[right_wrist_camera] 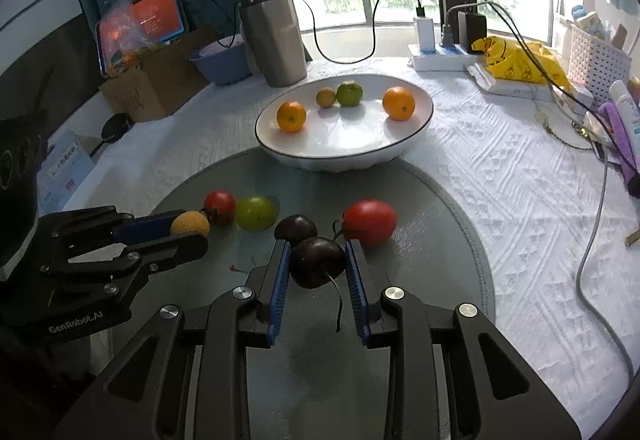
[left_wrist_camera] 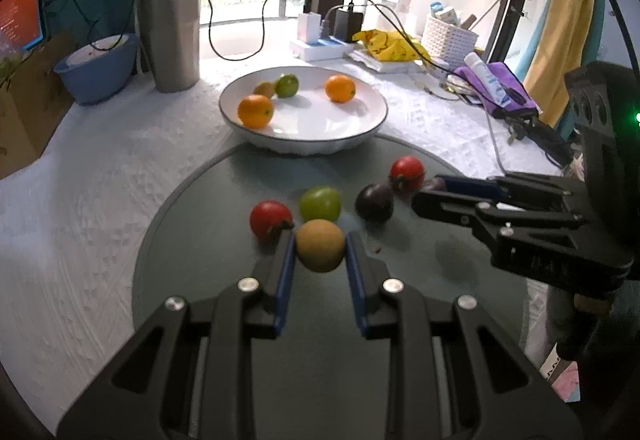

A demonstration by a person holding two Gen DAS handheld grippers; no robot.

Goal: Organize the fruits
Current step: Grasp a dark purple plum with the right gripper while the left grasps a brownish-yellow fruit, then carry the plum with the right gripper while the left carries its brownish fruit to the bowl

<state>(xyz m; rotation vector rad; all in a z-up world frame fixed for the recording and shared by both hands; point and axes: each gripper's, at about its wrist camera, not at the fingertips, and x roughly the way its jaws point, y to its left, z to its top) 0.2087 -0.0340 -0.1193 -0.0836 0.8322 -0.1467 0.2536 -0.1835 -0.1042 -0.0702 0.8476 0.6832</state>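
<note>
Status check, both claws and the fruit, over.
Left claw shut on tan fruit. Right claw shut on dark plum. Bowl ahead, path clear.

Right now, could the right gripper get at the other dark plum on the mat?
Probably not yet. The right gripper is already shut on a stemmed dark plum, so its fingers are full. The second dark plum lies just beyond, beside the red tomato, otherwise unobstructed.

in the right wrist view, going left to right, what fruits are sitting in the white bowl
Left orange → small yellowish fruit → green fruit → right orange, all inside the white bowl.
</note>
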